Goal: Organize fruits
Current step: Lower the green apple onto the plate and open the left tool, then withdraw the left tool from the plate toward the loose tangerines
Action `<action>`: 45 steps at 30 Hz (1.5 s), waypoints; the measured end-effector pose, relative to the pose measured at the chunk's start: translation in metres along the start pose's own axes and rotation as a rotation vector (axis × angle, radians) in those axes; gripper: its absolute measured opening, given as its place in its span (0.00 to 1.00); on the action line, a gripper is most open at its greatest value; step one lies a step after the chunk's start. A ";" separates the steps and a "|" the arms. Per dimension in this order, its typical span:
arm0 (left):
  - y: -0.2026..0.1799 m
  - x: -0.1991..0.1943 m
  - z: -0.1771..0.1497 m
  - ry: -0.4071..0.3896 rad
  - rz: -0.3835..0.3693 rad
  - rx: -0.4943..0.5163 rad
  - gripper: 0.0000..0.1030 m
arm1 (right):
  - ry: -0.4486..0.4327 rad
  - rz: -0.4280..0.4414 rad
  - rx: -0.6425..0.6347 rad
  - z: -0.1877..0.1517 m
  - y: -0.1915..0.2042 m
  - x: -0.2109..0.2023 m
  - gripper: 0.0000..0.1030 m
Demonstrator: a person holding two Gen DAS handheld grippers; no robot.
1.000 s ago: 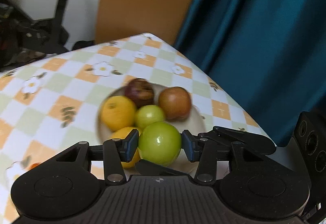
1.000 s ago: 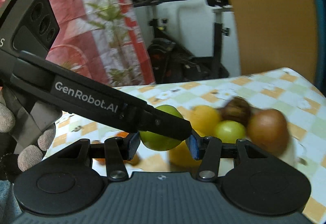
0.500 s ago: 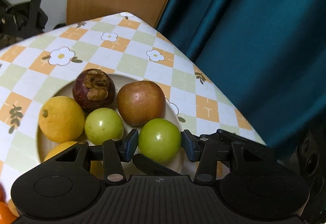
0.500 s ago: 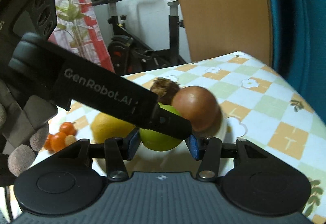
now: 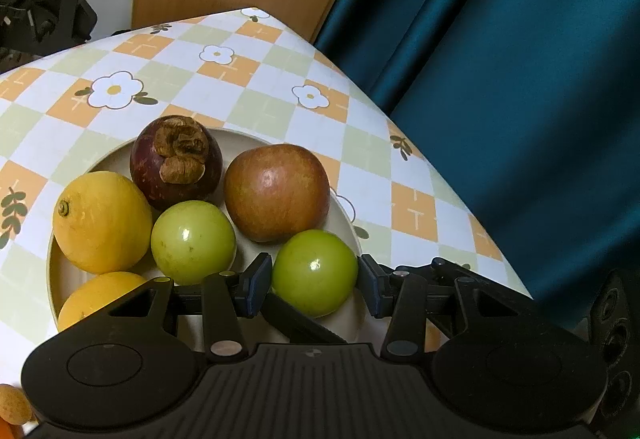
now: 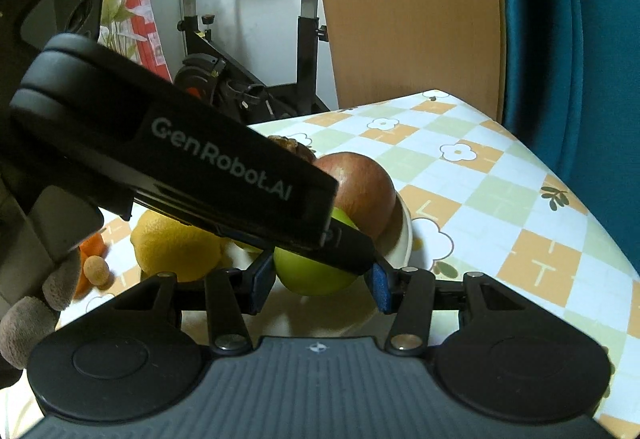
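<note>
Both tongs sit at the same green fruit (image 5: 314,273) on the near-right edge of the cream plate (image 5: 256,137). L tongs (image 5: 310,289) pads flank it w/ slim gaps each side, so can't tell if gripping. R tongs (image 6: 318,281): fruit between pads, the L tool's black arm (image 6: 180,163) covers part, can't tell either. Plate, on checkered surface (image 5: 248,79), also holds apple (image 5: 277,192), mangosteen (image 5: 176,161), 2nd green fruit (image 5: 193,241), lemons (image 5: 100,221).
</note>
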State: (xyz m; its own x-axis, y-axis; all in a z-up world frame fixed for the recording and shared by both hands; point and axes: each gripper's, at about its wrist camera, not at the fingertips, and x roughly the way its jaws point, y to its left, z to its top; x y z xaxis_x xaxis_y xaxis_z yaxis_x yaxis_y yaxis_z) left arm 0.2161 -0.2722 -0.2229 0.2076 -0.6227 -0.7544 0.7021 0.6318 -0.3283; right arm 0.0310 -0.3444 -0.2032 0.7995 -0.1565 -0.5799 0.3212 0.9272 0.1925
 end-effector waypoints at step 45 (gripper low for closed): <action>0.090 -0.179 -0.094 -0.404 0.400 -0.166 0.58 | -0.151 0.089 -0.041 -0.008 0.036 -0.030 0.59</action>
State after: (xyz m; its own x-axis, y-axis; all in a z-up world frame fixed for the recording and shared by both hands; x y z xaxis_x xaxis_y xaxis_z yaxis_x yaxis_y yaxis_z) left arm 0.1784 -0.0606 -0.1711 0.7000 -0.4275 -0.5720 0.4067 0.8971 -0.1726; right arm 0.0144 -0.3036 -0.1854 0.8921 -0.1192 -0.4359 0.2268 0.9524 0.2038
